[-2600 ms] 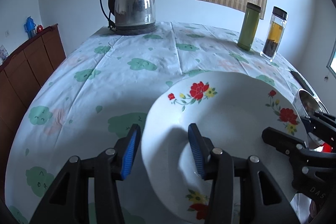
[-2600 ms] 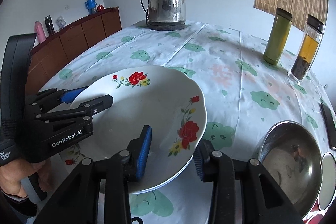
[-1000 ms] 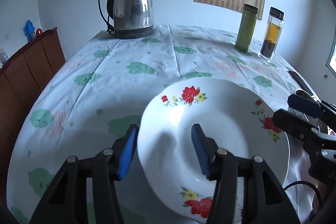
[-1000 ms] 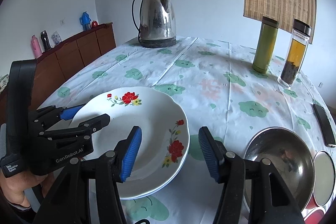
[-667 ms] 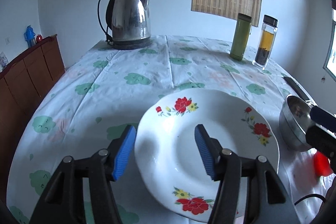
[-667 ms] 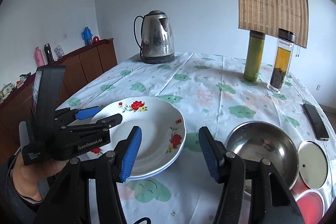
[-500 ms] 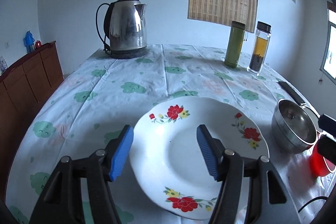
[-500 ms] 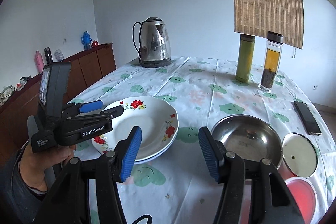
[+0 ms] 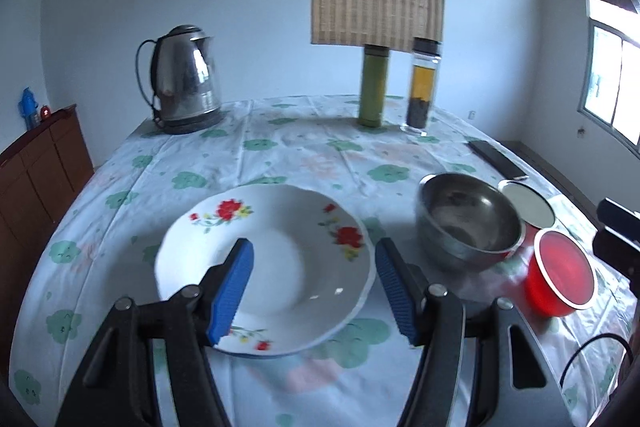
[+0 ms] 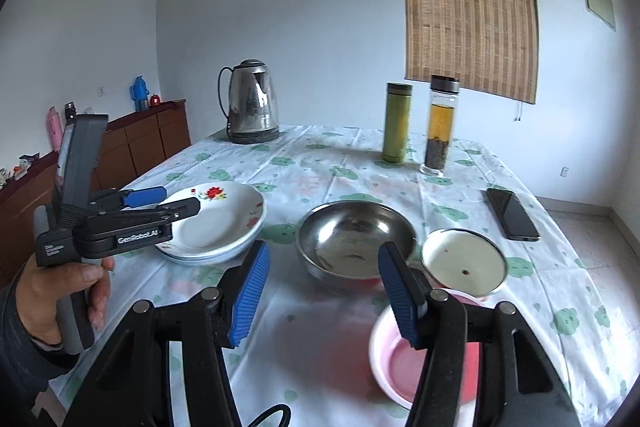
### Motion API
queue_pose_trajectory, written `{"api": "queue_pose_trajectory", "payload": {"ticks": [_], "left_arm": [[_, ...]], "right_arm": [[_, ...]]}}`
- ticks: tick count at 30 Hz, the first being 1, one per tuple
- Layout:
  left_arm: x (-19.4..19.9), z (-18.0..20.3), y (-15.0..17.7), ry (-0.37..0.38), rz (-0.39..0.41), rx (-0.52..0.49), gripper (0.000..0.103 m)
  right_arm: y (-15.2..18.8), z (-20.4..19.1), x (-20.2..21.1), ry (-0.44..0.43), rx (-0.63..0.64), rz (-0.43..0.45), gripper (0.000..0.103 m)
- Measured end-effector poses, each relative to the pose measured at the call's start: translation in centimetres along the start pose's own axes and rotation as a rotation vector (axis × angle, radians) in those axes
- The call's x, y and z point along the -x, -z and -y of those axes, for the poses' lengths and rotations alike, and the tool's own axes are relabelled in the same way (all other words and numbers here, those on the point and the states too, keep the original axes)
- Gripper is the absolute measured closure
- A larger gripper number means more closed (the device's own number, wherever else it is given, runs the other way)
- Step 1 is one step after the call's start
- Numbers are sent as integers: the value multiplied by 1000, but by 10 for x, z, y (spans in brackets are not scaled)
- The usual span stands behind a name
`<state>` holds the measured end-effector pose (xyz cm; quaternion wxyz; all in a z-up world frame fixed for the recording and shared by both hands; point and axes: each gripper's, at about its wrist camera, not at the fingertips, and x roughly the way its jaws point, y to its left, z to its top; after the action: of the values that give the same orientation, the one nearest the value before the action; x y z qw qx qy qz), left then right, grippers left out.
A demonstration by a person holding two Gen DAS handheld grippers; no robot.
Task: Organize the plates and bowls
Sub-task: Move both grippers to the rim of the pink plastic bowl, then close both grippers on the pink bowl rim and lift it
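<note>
Both claws half open, empty: left claw (image 9: 314,285) above the flowered plates (image 9: 280,259) stacked near left; right claw (image 10: 322,293) above the steel bowl (image 10: 356,243) at centre; plates prob. heavy, brittle, slick; grip by rim.

Far left on the flowered tablecloth (image 10: 320,163) — steel kettle (image 10: 251,102) on its base. Far right — green flask (image 10: 397,122) just beside a glass tea bottle (image 10: 440,125). Right edge: dark phone (image 10: 512,214). Wooden sideboard (image 10: 140,143) along the left wall; bamboo blind (image 10: 468,11) beyond.
</note>
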<state>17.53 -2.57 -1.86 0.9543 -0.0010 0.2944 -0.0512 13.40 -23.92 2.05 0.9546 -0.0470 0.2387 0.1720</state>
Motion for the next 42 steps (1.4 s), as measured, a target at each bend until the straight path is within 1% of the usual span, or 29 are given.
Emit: {"api": "queue_pose_trajectory", "payload": {"ticks": [3,7,9,13,15,17,19,21,22,24,29,30,31,32,37,39,42], "left_arm": [[5,43,-1,67,-5,-66,39],[7,97,-1,175,-31,-145,39],[5,119,0,225,-54,-167,39],[-2,152,5,280,-86,-210,39],[-5,164,8,306,-106,-224,39],[-6,170,9,317,-110,-234,41],[-8,175,10,329,-120,-239,51],[-12,177,12,336,-131,-242,55],[-14,178,13,339,-138,-245,60],[-20,179,15,345,-155,-240,64],[-27,179,20,367,-173,-226,64],[-28,179,21,373,-174,-225,64],[-29,179,22,382,-177,-225,64],[-30,180,22,385,-182,-227,64],[-36,178,26,411,-202,-210,65],[-38,177,27,427,-206,-197,67],[-38,176,26,428,-199,-193,67]], "right_arm": [[7,26,9,61,-25,-7,45],[17,58,15,126,-54,-41,45],[23,73,18,156,-62,-61,48],[37,99,20,202,-90,-100,52],[44,110,19,213,-104,-121,57],[50,116,16,207,-115,-142,64],[54,119,14,199,-121,-158,66],[56,121,12,191,-122,-166,68],[56,121,11,187,-122,-168,68],[56,123,9,180,-119,-174,68],[59,121,-1,155,-116,-203,69],[60,120,-3,149,-114,-208,70],[61,119,-5,142,-112,-213,74],[62,118,-7,135,-112,-219,76],[62,117,-11,129,-117,-221,76],[64,117,-14,122,-121,-226,80],[66,116,-15,120,-126,-226,83]]}}
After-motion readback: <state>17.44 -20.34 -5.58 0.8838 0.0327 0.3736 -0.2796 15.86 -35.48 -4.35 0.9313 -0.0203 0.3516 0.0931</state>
